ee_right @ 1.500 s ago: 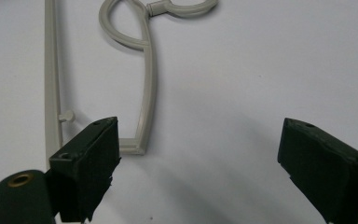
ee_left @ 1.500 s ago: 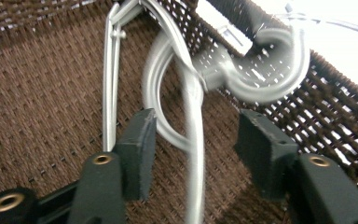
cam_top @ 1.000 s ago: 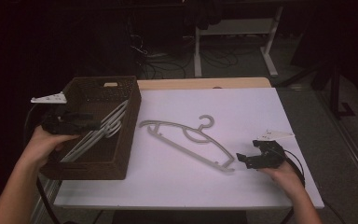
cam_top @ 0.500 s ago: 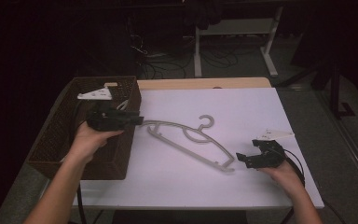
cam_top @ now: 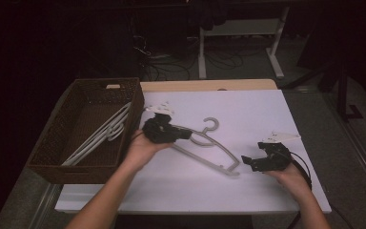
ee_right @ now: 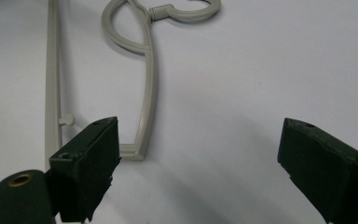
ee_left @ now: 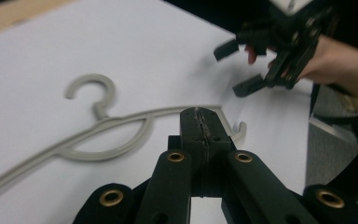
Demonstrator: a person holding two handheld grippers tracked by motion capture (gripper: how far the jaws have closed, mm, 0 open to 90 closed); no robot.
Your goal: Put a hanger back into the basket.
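Note:
A grey plastic hanger (cam_top: 205, 143) lies flat on the white tabletop (cam_top: 252, 109), hook toward the far side. My left gripper (cam_top: 186, 135) hovers over the hanger's left arm. In the left gripper view its jaws (ee_left: 201, 123) have just been closing and now meet with nothing between them, the hanger (ee_left: 107, 135) lying beyond them. My right gripper (cam_top: 252, 155) rests near the hanger's right end. In the right gripper view it (ee_right: 198, 154) stands wide open, the hanger's corner (ee_right: 142, 140) just ahead of its left jaw.
A dark wicker basket (cam_top: 134, 107) stands at the table's left and holds several pale hangers (cam_top: 100, 136). My right gripper (ee_left: 242, 70) also appears far off in the left gripper view. Beyond the table, floor cables and a white stand.
My left hand has moved from above the basket rightward onto the table, over the hanger, and its jaws have closed. The right hand has stayed put.

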